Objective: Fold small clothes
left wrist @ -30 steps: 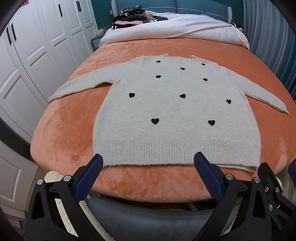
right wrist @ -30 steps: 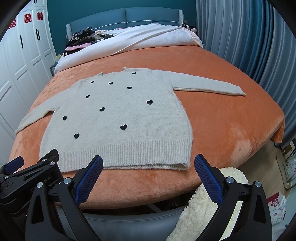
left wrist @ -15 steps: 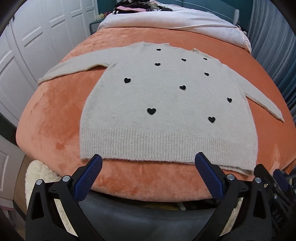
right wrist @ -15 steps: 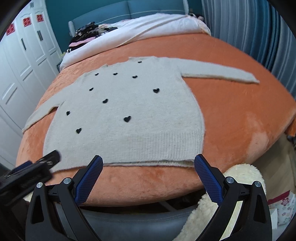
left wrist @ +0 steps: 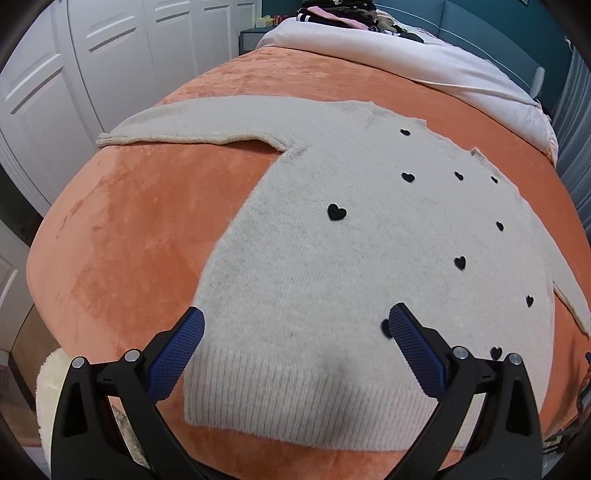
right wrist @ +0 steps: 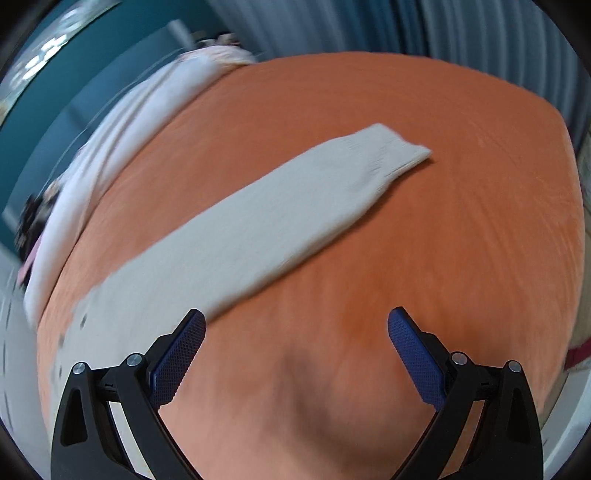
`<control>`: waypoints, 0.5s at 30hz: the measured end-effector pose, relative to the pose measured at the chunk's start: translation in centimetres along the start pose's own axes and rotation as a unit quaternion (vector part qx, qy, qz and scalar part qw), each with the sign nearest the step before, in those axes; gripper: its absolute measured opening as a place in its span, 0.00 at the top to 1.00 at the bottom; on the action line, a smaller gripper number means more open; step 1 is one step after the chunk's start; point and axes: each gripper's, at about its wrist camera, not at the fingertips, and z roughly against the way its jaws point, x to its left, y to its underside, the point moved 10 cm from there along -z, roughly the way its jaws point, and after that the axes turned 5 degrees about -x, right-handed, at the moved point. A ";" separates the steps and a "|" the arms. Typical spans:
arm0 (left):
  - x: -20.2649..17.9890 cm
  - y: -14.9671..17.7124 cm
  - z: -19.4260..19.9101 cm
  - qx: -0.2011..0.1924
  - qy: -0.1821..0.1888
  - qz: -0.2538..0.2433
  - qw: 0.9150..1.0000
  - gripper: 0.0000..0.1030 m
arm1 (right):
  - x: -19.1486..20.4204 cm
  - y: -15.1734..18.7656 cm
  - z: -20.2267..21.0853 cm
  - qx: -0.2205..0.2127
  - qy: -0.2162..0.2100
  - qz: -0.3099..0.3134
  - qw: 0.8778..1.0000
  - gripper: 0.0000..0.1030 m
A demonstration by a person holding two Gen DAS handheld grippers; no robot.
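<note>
A beige knit sweater [left wrist: 332,258] with small black hearts lies flat on the orange bed cover [left wrist: 129,240], both sleeves spread out. My left gripper [left wrist: 295,325] is open and empty, low over the sweater's lower left part near the ribbed hem. The left sleeve [left wrist: 207,122] stretches away to the upper left. My right gripper [right wrist: 295,325] is open and empty, over bare orange cover just beside the right sleeve [right wrist: 258,229], whose cuff [right wrist: 399,151] points to the upper right. The right wrist view is blurred by motion.
White wardrobe doors [left wrist: 92,74] stand left of the bed. A white duvet [left wrist: 406,62] and a pile of dark clothes [left wrist: 340,7] lie at the head of the bed. Blue curtains [right wrist: 406,26] hang on the right. A cream fluffy rug [left wrist: 51,398] lies below the bed's foot.
Both grippers moved forward over the bed. The left one swung left over the sweater's lower left part. The right one swung right toward the right sleeve. Both stayed open.
</note>
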 end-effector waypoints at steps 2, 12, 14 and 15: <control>0.1 -0.7 -1.1 0.003 -0.009 0.003 1.000 0.05 | -2.3 -2.5 -2.8 -0.004 0.027 -0.050 0.998 0.05; 0.3 -2.6 -4.7 0.008 -0.015 0.014 1.000 0.05 | 2.7 -8.1 -7.1 -0.044 -0.034 -0.099 0.994 0.89; 0.4 -3.4 -4.6 -0.001 -0.010 0.020 1.000 0.05 | 8.8 -9.8 -3.8 -0.084 -0.098 -0.059 0.990 0.89; 0.5 -3.8 -4.5 -0.007 -0.005 0.025 1.000 0.05 | 13.7 -10.2 -1.2 -0.094 -0.151 -0.025 0.984 0.89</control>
